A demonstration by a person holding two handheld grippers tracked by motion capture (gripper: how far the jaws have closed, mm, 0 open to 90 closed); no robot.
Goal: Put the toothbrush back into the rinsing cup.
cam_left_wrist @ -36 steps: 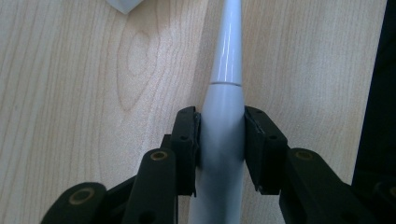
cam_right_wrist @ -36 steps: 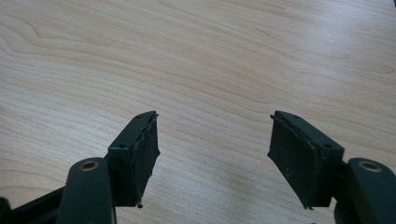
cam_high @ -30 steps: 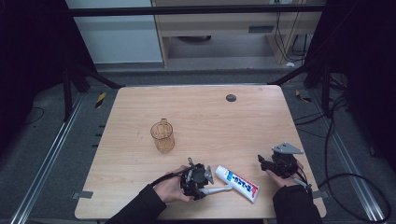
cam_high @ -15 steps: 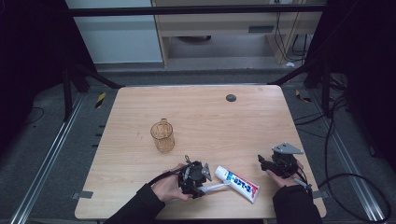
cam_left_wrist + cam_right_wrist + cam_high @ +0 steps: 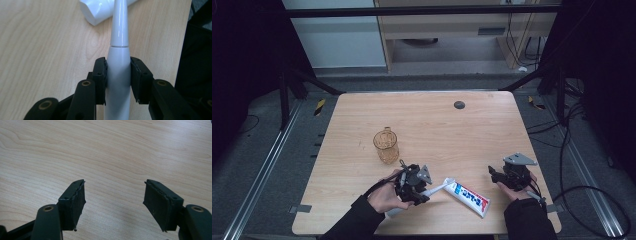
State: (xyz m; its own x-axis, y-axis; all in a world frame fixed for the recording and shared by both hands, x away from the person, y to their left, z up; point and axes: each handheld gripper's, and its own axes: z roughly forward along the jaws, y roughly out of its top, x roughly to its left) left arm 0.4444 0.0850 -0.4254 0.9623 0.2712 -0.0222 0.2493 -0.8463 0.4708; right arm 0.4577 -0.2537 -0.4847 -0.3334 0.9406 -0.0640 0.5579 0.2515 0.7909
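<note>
My left gripper is shut on a white electric toothbrush near the table's front edge. In the left gripper view, the pads press on both sides of the toothbrush's handle, and its thinner neck points away toward a white toothpaste tube. The toothpaste tube lies flat on the table just right of the brush head. An amber glass cup stands upright behind the left hand. My right gripper hovers at the front right, open, with only bare wood between its jaws.
The wooden table has a small black round cap near its far edge. Beyond the table stand a pale cabinet and a shelf unit. Black cables trail on the floor at the right.
My left gripper has risen a little with the toothbrush in it and shifted slightly left. The right gripper, tube and cup have stayed put.
</note>
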